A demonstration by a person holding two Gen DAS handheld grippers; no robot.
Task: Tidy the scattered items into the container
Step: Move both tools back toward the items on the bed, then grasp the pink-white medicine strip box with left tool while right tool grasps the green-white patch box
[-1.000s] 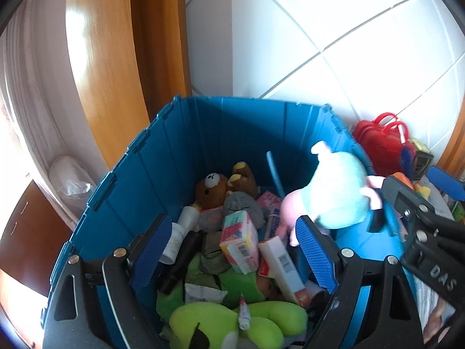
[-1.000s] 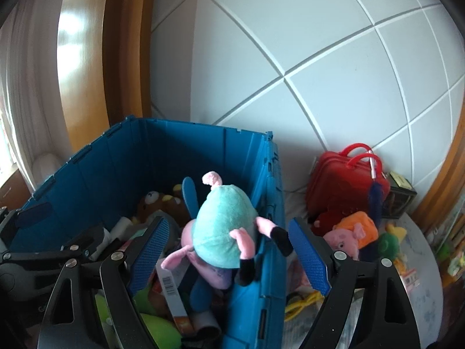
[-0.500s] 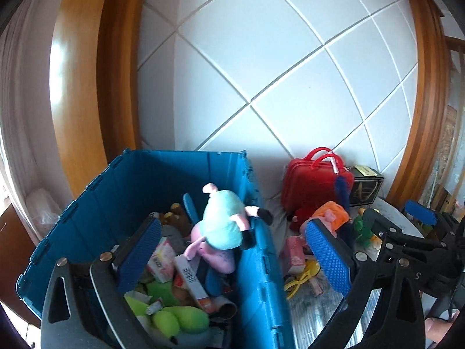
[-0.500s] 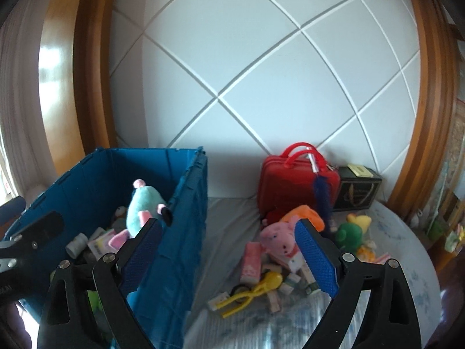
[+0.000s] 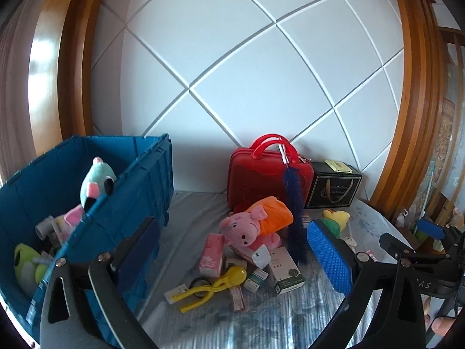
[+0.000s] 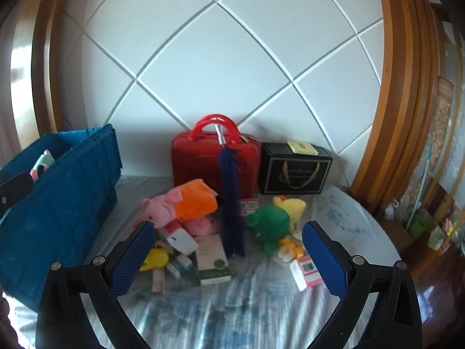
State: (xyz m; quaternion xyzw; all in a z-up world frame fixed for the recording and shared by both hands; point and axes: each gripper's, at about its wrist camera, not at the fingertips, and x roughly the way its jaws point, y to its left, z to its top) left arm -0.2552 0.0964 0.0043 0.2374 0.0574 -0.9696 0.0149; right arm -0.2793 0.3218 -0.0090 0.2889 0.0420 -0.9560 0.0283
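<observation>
Blue crate [image 5: 139, 192] sits at the left of both views, holding a teal plush [image 5: 94, 181]. Scattered items lie mid-frame on the sheet: pink pig [image 6: 177, 203], green frog [image 6: 268, 222], yellow tongs [image 5: 215, 283], boxes. Left gripper [image 5: 232, 258] is spread wide and empty; right gripper [image 6: 225, 257] has its jaws opening, nothing between them.

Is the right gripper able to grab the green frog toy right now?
Probably yes. The right gripper has nothing between its jaws, which are opening, and the green frog toy sits just ahead with nothing lying over it; only small packets crowd its side.
</observation>
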